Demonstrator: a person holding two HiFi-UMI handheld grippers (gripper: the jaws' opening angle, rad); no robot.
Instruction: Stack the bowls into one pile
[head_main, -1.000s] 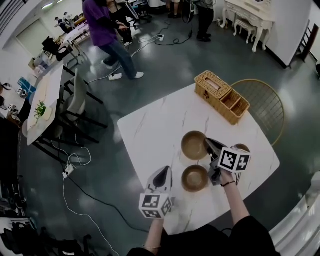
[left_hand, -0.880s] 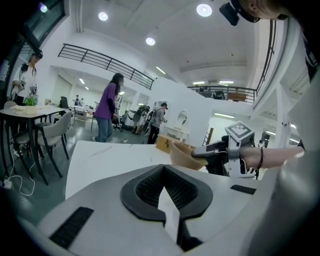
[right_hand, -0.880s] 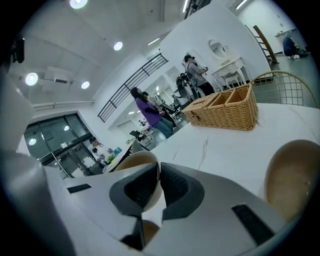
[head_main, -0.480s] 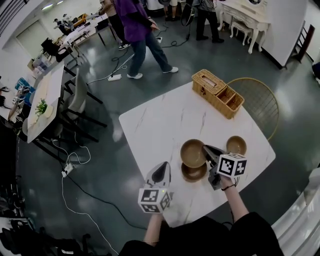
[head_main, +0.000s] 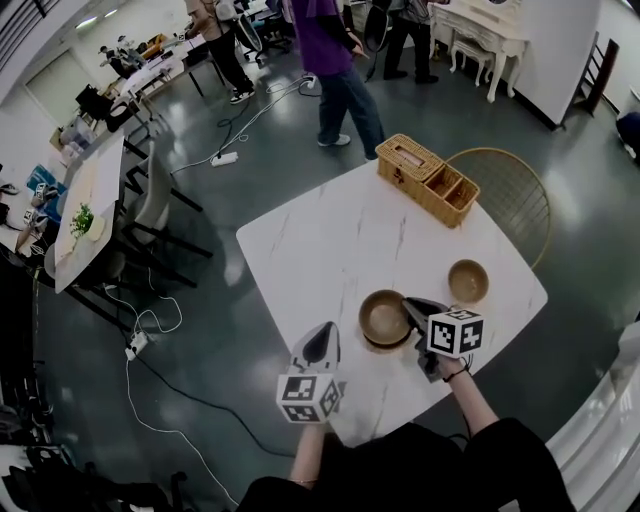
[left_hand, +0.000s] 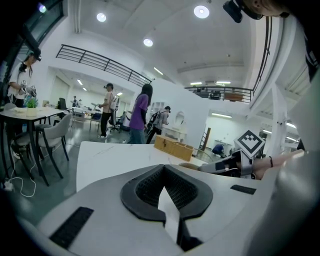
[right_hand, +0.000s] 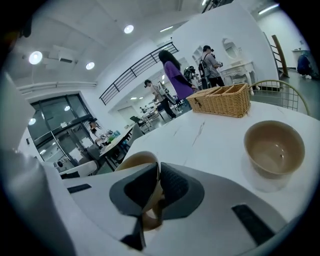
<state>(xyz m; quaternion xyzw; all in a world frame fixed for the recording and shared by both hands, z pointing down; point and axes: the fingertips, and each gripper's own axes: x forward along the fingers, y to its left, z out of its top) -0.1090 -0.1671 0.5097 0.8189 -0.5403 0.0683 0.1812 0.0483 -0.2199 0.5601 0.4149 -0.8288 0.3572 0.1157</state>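
Note:
I see three tan bowls on the white marble table (head_main: 320, 245). My right gripper (head_main: 409, 306) (right_hand: 156, 170) is shut on the rim of one bowl (head_main: 384, 316) (right_hand: 134, 161). That bowl sits over a second bowl (head_main: 386, 345), of which only a darker edge shows beneath; I cannot tell whether the two touch. The third bowl (head_main: 468, 281) (right_hand: 274, 147) stands alone to the right. My left gripper (head_main: 323, 342) (left_hand: 162, 171) hovers at the table's near left edge, shut and with nothing in it. In the left gripper view the right gripper (left_hand: 227, 164) shows at the right.
A wicker basket (head_main: 427, 178) (right_hand: 223, 100) stands at the table's far corner, with a round gold wire chair (head_main: 508, 195) behind it. People walk on the dark floor beyond. Another table with chairs (head_main: 90, 200) stands at the far left.
My right gripper has carried its bowl nearer, from beside the near bowl to over it, so the near bowl is almost covered. A person in purple has walked to the right.

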